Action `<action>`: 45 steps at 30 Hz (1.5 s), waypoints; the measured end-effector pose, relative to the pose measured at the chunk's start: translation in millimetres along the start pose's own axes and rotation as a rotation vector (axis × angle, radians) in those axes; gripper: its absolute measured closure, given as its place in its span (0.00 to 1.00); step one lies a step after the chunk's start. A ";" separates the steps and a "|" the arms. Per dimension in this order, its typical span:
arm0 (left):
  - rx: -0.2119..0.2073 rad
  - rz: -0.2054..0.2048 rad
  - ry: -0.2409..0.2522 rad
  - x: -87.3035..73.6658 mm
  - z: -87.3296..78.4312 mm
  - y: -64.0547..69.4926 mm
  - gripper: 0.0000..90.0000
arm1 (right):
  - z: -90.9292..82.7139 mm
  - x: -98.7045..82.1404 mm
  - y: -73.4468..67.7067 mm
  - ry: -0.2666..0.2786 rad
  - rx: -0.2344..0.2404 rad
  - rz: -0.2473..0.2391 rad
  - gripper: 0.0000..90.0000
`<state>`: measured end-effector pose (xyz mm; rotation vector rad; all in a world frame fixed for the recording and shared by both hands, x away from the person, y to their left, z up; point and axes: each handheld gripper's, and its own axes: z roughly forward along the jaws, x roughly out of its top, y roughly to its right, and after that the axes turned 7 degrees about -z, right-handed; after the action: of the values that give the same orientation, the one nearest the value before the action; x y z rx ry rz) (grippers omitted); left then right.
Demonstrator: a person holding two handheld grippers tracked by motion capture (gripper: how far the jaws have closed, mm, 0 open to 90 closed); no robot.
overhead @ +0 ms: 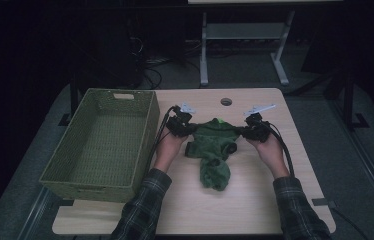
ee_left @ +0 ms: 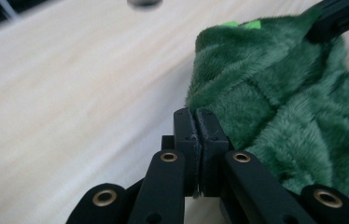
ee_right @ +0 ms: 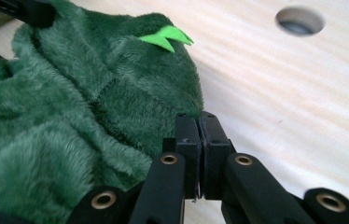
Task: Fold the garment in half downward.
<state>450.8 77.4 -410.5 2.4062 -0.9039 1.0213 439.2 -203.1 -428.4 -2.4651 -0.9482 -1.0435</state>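
A green plush garment (overhead: 213, 151) is seen at the centre of the high view, spread on the wooden table (overhead: 255, 200), its lower part trailing towards the bottom of the frame. At its upper left corner the left gripper (overhead: 187, 128) is planted; at its upper right corner, the right gripper (overhead: 245, 131). In the left gripper view the jaws are pressed fully together, with the garment's (ee_left: 280, 107) edge just beside them at the right; whether a thin fold is pinched cannot be told. The same is seen in the right gripper view: jaws closed tight, the plush (ee_right: 79, 116) bunched against their left side, a bright green tab (ee_right: 165, 37) standing up on it.

Open tabletop is left below the garment and to its lower right. At the left of the high view a woven green basket (overhead: 147, 127) is set, its right wall close to the left hand (overhead: 167, 147). A round cable hole (overhead: 226, 102) lies just above the garment, near the table's far edge. Beyond that edge, a grey stand (overhead: 240, 45) is seen on the dark floor.
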 end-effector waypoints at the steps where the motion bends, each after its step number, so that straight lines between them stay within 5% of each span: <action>1: 0.001 0.003 0.016 2.9 -3.4 1.1 0.98 | -3.0 2.3 0.8 0.007 -0.005 0.004 0.98; 6: -0.023 0.002 0.084 9.4 -18.2 5.7 0.98 | -17.1 7.7 3.9 0.093 -0.011 0.014 0.98; 10: -0.050 0.011 0.104 6.7 -26.5 13.5 0.98 | -24.9 5.3 2.6 0.109 0.023 0.038 0.97; 17: -0.070 0.030 0.121 -3.7 -39.1 28.1 0.98 | -43.4 -0.6 -12.6 0.165 0.040 -0.004 0.96; 26: -0.127 -0.007 0.146 -20.0 -56.5 35.5 0.98 | -61.5 -12.9 -32.8 0.194 0.056 -0.058 0.96; 42: -0.196 0.067 0.117 -63.0 -77.1 64.4 0.98 | -81.6 -46.4 -78.5 0.213 0.135 -0.142 0.96; 45: -0.183 0.091 0.117 -72.9 -77.3 71.1 0.98 | -81.9 -55.0 -86.6 0.202 0.159 -0.152 0.96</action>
<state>324.8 98.8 -406.7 2.1497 -1.0256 1.0506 309.3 -205.3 -410.0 -2.1419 -1.1185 -1.1901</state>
